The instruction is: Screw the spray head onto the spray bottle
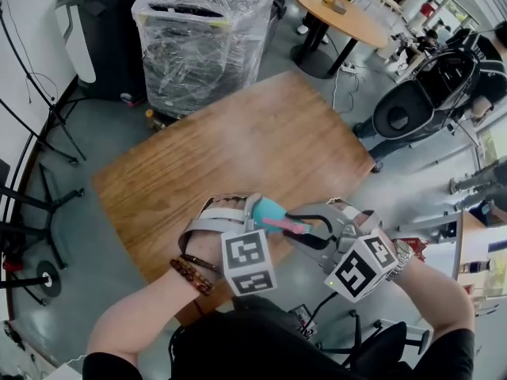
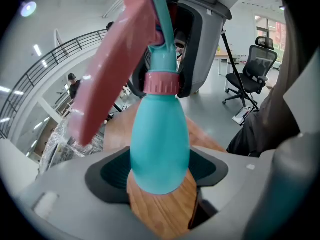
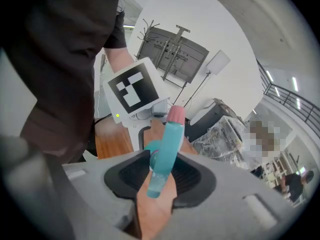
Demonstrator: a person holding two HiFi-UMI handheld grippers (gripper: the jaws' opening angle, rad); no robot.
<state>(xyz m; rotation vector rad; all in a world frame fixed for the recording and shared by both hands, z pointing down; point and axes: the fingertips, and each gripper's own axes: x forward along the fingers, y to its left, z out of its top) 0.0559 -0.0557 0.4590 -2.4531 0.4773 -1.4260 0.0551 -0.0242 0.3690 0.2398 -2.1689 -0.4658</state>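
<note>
Grippers meet just above the near edge of the wooden table [image 1: 261, 141]. The left gripper [image 1: 252, 210] is clamped around the belly of the teal bottle [image 2: 160, 149], holding it off the tabletop. The right gripper [image 1: 307, 229] is clenched on the teal-and-pink spray head [image 3: 167, 144], which sits on the bottle's neck at the pink collar [image 2: 161, 83].
</note>
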